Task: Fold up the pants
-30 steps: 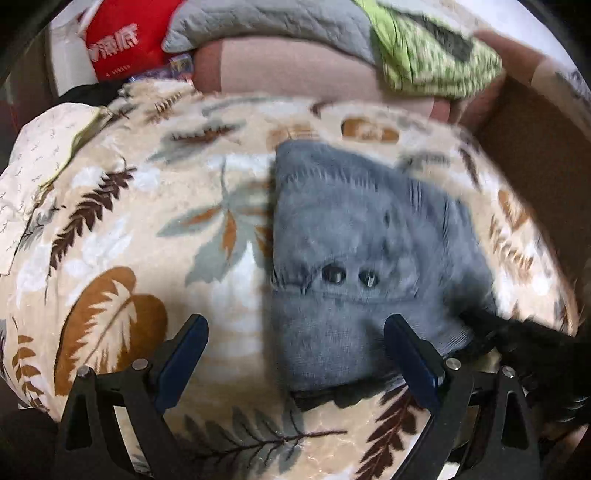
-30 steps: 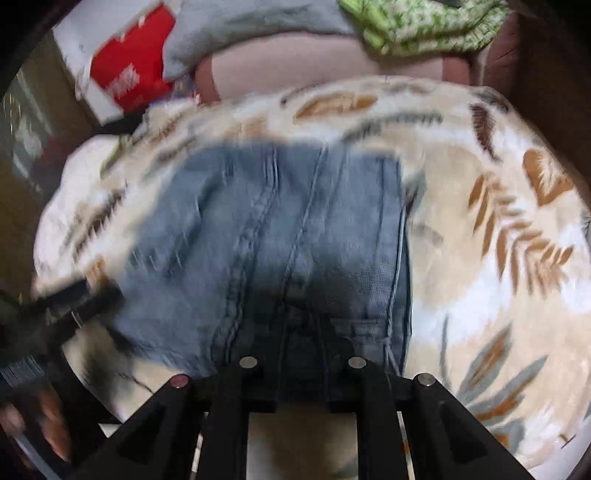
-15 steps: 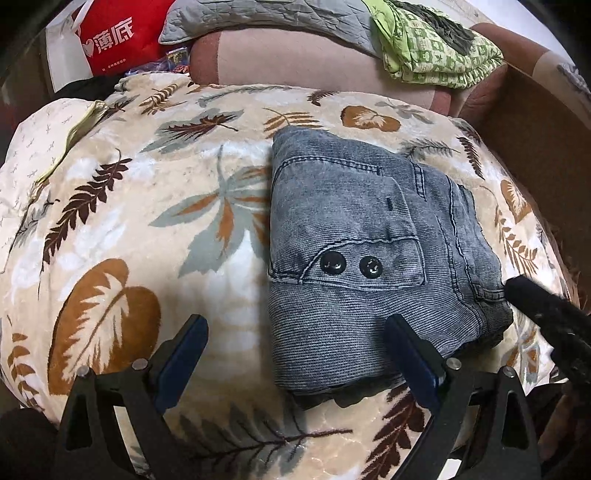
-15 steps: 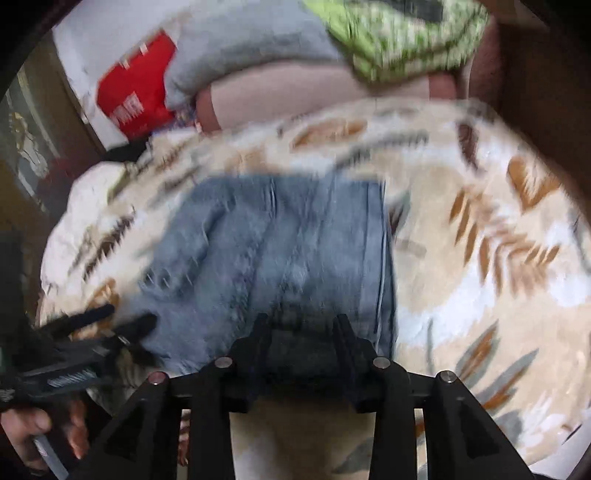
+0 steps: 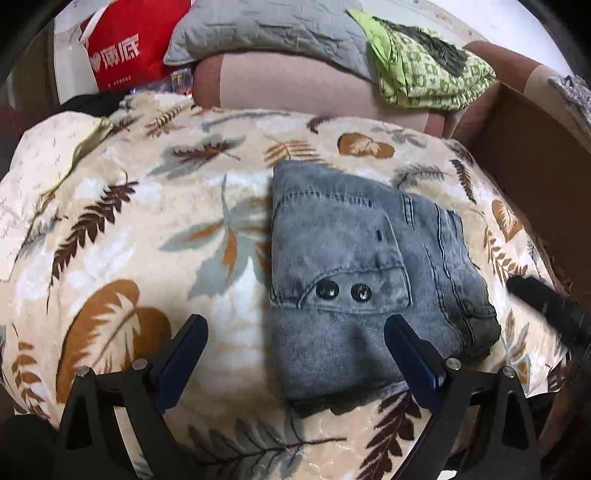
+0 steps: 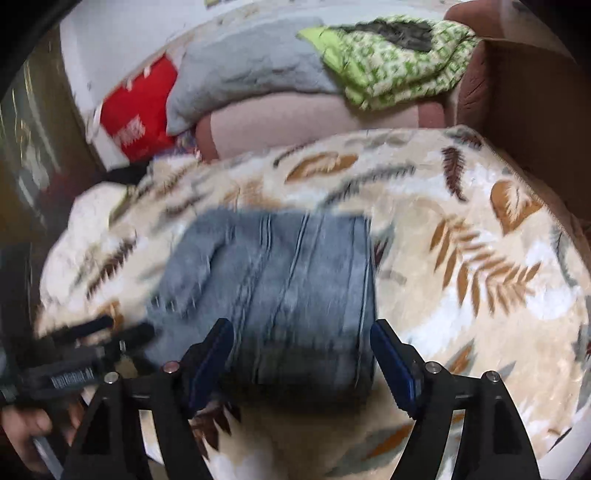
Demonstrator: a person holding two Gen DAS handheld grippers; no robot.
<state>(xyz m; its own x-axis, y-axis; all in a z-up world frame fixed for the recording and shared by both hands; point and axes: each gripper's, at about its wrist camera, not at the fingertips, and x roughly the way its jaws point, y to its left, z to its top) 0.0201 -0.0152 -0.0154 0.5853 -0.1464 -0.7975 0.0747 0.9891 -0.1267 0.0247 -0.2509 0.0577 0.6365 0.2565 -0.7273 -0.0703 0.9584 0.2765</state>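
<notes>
Left tool (image 5: 295, 354): fingers spread wide, nothing between the pads; its right finger overlaps the near right part of the pants, the left one stands over bare blanket. Contact cannot be told.

Right tool (image 6: 301, 360): jaws opening. The near folded edge of the pants lies between the pads, not pinched; a gap shows on both sides.

Pants (image 5: 354, 280): grey-blue denim, folded into a compact rectangular stack, lying flat on the leaf-print blanket (image 5: 155, 221). Pocket flap with two dark buttons (image 5: 343, 290) on top. The right-wrist view is motion-blurred.

Near the pants' right edge, the dark tip of the right tool enters the left-wrist view. A hand (image 6: 26, 432) holds the left tool low on the pants' left.

Beyond the pants: pinkish cushion (image 5: 295, 85), grey quilted pillow (image 5: 258, 33), green patterned cloth (image 5: 424, 70), red bag (image 5: 122, 48).
</notes>
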